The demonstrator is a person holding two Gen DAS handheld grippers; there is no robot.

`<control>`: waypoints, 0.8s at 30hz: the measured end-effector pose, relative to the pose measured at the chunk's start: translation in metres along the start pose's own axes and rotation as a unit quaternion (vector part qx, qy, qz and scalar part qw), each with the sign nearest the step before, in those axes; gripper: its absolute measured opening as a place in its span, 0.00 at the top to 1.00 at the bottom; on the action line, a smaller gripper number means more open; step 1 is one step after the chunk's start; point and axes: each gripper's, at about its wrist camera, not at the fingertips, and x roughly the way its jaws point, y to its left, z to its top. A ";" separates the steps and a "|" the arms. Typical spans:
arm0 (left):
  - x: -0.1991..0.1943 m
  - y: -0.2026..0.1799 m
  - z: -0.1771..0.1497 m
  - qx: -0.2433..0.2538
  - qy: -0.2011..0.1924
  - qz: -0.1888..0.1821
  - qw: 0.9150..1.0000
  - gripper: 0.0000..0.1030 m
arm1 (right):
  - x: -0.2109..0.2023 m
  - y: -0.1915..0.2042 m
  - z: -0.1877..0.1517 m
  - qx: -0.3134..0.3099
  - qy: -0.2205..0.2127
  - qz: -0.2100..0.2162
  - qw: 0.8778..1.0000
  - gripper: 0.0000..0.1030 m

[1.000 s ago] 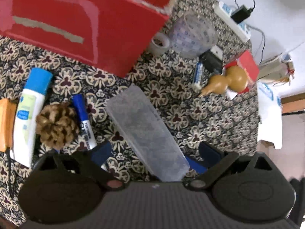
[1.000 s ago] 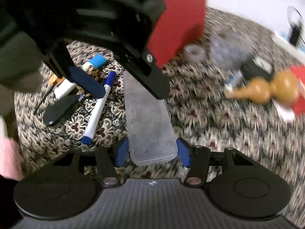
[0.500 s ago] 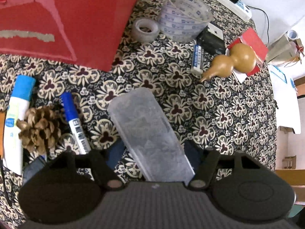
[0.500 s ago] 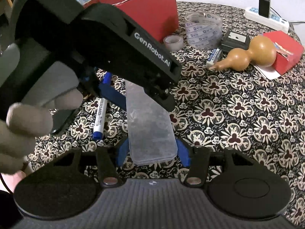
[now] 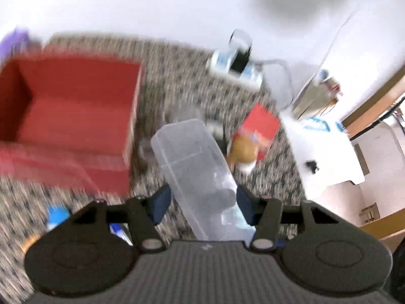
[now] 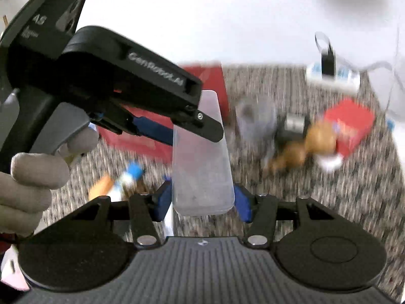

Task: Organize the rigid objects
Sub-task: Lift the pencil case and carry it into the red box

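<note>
Between your left claw (image 5: pixel 201 201) fingers sits the long translucent plastic case (image 5: pixel 195 167), lifted off the patterned tablecloth (image 5: pixel 177 76); the blue pads (image 5: pixel 160 202) are closing on its sides and look pressed against it. Ahead and to the left of that claw stands the open red cardboard box (image 5: pixel 65 116). Ahead to the right lie a tan gourd (image 5: pixel 244 149) and a small red packet (image 5: pixel 260 126), all blurred; farther off is a white power strip (image 5: pixel 235 68).

From the right wrist, your right claw (image 6: pixel 201 202) is clamped on the near end of the same case (image 6: pixel 202 167), blue pads (image 6: pixel 162 200) tight against both sides. Your left claw (image 6: pixel 177 124) reaches in from the upper left and grips the case's far half. Your gloved hand (image 6: pixel 30 177) wraps its handle. Right of the claw lie the gourd (image 6: pixel 303 147) and red packet (image 6: pixel 351 126); left lie blurred pens (image 6: pixel 121 179).
</note>
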 end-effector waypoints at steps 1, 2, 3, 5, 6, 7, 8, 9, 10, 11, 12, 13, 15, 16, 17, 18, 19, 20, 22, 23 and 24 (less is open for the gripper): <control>-0.009 0.005 0.012 0.010 -0.011 -0.003 1.000 0.46 | 0.000 0.006 0.013 -0.006 -0.011 -0.002 1.000 0.63; -0.017 0.013 0.025 0.017 -0.018 -0.005 1.000 0.47 | 0.001 0.009 0.026 -0.010 -0.020 -0.003 1.000 0.63; -0.022 0.022 0.037 0.021 -0.021 -0.003 1.000 0.46 | 0.005 0.017 0.039 -0.014 -0.028 -0.004 0.999 0.63; -0.028 0.042 0.063 0.033 -0.022 0.001 0.999 0.46 | 0.021 0.033 0.063 -0.021 -0.034 -0.005 0.999 0.63; -0.028 0.054 0.075 0.037 -0.021 0.005 0.999 0.46 | 0.033 0.041 0.076 -0.021 -0.034 0.001 0.999 0.63; -0.025 0.070 0.088 0.034 -0.015 0.007 0.999 0.46 | 0.045 0.048 0.086 -0.020 -0.035 0.002 0.999 0.63; -0.021 0.082 0.097 0.035 -0.009 0.008 0.999 0.46 | 0.060 0.055 0.097 -0.017 -0.034 0.001 0.999 0.63; -0.017 0.093 0.104 0.035 -0.004 0.010 0.999 0.46 | 0.075 0.061 0.105 -0.011 -0.029 0.000 1.000 0.63; -0.011 0.106 0.111 0.034 0.002 0.010 0.999 0.46 | 0.088 0.065 0.112 -0.002 -0.023 -0.001 1.000 0.63; -0.003 0.120 0.116 0.031 0.010 0.008 0.999 0.46 | 0.103 0.070 0.119 0.011 -0.016 -0.001 1.000 0.63; 0.005 0.135 0.120 0.022 0.018 0.004 1.000 0.46 | 0.117 0.074 0.122 0.021 -0.008 -0.004 1.000 0.63; 0.013 0.148 0.122 0.014 0.025 -0.002 1.000 0.46 | 0.132 0.079 0.126 0.031 0.002 -0.008 0.999 0.63; 0.037 0.174 0.123 -0.002 0.042 -0.019 0.999 0.46 | 0.158 0.086 0.126 0.040 0.021 -0.024 0.999 0.63; 0.047 0.182 0.124 -0.009 0.049 -0.025 0.998 0.46 | 0.170 0.089 0.126 0.043 0.030 -0.035 0.998 0.63; 0.058 0.189 0.123 -0.014 0.058 -0.031 0.998 0.46 | 0.180 0.092 0.125 0.042 0.038 -0.046 0.997 0.63; 0.068 0.195 0.122 -0.020 0.067 -0.035 0.997 0.46 | 0.189 0.094 0.123 0.040 0.049 -0.060 0.996 0.63; 0.078 0.200 0.120 -0.025 0.077 -0.038 0.996 0.46 | 0.201 0.096 0.121 0.036 0.064 -0.077 0.994 0.63; 0.087 0.202 0.117 -0.027 0.085 -0.039 0.995 0.46 | 0.210 0.097 0.124 0.034 0.076 -0.090 0.992 0.63; 0.104 0.202 0.113 -0.025 0.105 -0.035 0.994 0.48 | 0.222 0.097 0.119 0.037 0.093 -0.111 0.989 0.63; 0.111 0.201 0.111 -0.020 0.114 -0.032 0.993 0.48 | 0.224 0.100 0.118 0.023 0.092 -0.128 0.987 0.63; 0.117 0.201 0.109 -0.019 0.121 -0.027 0.992 0.47 | 0.225 0.103 0.117 0.013 0.095 -0.144 0.985 0.63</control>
